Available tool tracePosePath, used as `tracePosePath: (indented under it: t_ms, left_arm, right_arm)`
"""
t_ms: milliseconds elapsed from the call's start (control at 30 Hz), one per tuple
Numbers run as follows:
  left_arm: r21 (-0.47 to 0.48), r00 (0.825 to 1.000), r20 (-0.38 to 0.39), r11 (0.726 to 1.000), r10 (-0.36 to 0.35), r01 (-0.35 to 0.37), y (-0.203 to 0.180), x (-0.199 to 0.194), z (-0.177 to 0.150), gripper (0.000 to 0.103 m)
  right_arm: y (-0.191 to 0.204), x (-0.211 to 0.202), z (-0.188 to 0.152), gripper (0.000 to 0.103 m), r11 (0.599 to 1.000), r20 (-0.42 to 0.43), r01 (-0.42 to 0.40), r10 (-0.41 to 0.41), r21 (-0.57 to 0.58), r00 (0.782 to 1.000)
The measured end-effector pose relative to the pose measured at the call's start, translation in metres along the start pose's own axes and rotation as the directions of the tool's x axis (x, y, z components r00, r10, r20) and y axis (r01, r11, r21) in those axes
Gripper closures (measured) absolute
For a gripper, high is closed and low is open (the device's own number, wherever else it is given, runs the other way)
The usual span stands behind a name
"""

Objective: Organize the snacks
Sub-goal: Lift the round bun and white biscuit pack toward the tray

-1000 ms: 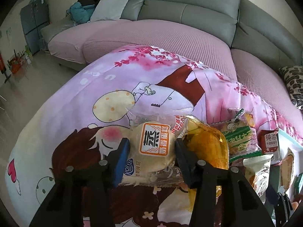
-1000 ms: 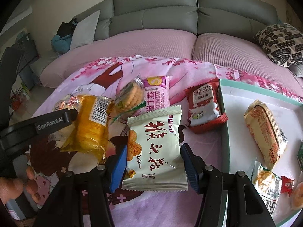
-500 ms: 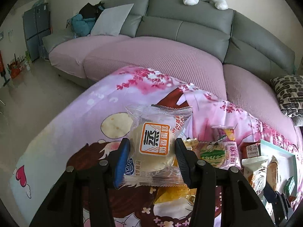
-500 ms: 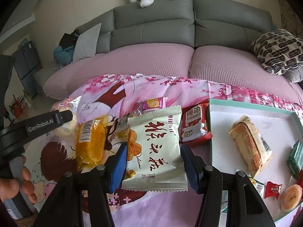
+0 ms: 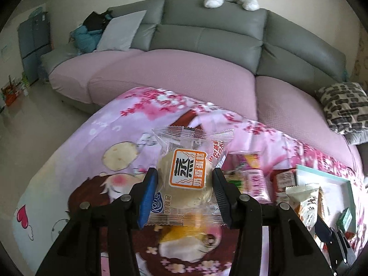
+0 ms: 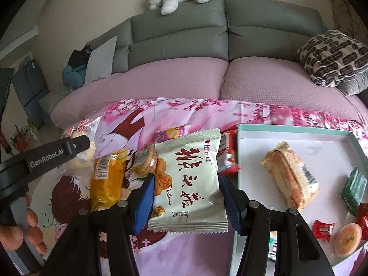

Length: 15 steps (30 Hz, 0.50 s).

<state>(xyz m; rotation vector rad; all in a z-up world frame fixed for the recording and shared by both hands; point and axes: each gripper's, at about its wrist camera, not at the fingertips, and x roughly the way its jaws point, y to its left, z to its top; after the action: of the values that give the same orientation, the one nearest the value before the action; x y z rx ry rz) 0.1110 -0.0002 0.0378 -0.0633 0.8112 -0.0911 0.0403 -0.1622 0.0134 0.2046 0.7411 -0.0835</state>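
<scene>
Okay, both packets are now coming up off the printed cloth [image 5: 96, 128] — a second ago they were sitting low in the pile, and now you're carrying them clear of it. Your left gripper [image 5: 185, 189] is clamping the clear-wrapped steamed cake [image 5: 186, 179], pads pressing both sides of the wrapper. Your right gripper [image 6: 186, 197] is pinching the cream snack packet [image 6: 191, 181] the same way, jaws closed on its edges. Neither grip width has changed over the last second, so both holds are looking steady.

That means the pick step is done for both, and the transfer to the box is what's left — my read, not something shown.

Containers: the teal-rimmed box [image 6: 294, 130] is sitting on the cloth just right of your right gripper. It's already holding a long tan wrapped pastry [image 6: 291, 177], a green carton [image 6: 353, 188], a couple of small red wrapped candies [image 6: 323, 228] and a round orange cake [image 6: 347, 241]; the bottom corner is partly cut off, so I can't tell what else is in there.

Still lying loose on the cloth: an orange packet [image 6: 105, 181], a cracker pack [image 6: 145, 158] and a red packet [image 6: 226, 156] touching the box's left wall.

Watch the steamed cake — the wrapper is slick and the grip is only on its sides.
</scene>
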Motion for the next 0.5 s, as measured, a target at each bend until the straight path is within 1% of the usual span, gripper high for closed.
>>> tracePosePath:
  t_ms: [133, 233, 500]
  left_arm:
    - [0.053, 0.999, 0.007, 0.997, -0.051, 0.051, -0.03, -0.007, -0.001, 0.053]
    - [0.098, 0.995, 0.007, 0.99, -0.102, 0.101, -0.056, -0.011, -0.005, 0.053]
    - [0.188, 0.984, -0.024, 0.966, -0.175, 0.177, -0.111, -0.012, -0.02, 0.053]
  right_arm:
    - [-0.02, -0.008, 0.003, 0.044, 0.999, 0.016, 0.025, -0.026, 0.04, 1.0]
    - [-0.038, -0.014, 0.005, 0.044, 0.996, 0.027, 0.051, -0.053, 0.071, 0.998]
    - [-0.098, -0.039, 0.003, 0.044, 0.974, 0.049, 0.152, -0.162, 0.165, 0.986]
